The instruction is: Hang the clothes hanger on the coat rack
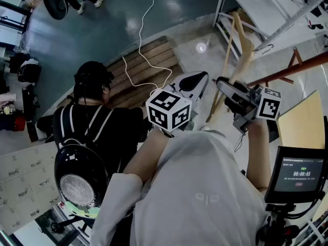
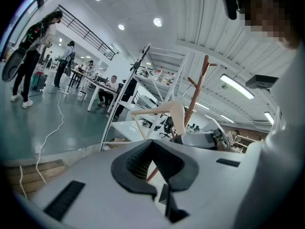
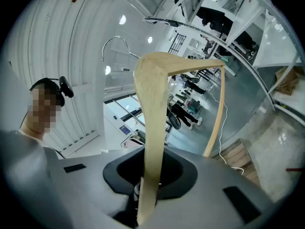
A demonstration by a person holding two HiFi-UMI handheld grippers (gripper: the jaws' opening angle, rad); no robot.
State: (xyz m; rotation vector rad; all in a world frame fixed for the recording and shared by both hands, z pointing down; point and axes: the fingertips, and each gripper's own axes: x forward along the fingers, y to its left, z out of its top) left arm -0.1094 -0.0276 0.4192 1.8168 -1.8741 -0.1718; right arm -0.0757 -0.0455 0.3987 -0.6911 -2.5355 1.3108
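Observation:
A pale wooden clothes hanger stands upright from my right gripper, which is shut on one of its arms. In the right gripper view the hanger rises out of the right gripper, with its metal hook at the upper left. The red-brown coat rack slants just right of the hanger. My left gripper is held beside the right one, open with nothing in it. The left gripper view looks past the left gripper to the hanger and the coat rack pole with its pegs.
A person with a black backpack crouches at the left. A wooden pallet with a white cable lies beyond. A metal shelf frame stands behind the rack. A small screen on a stand is at the lower right.

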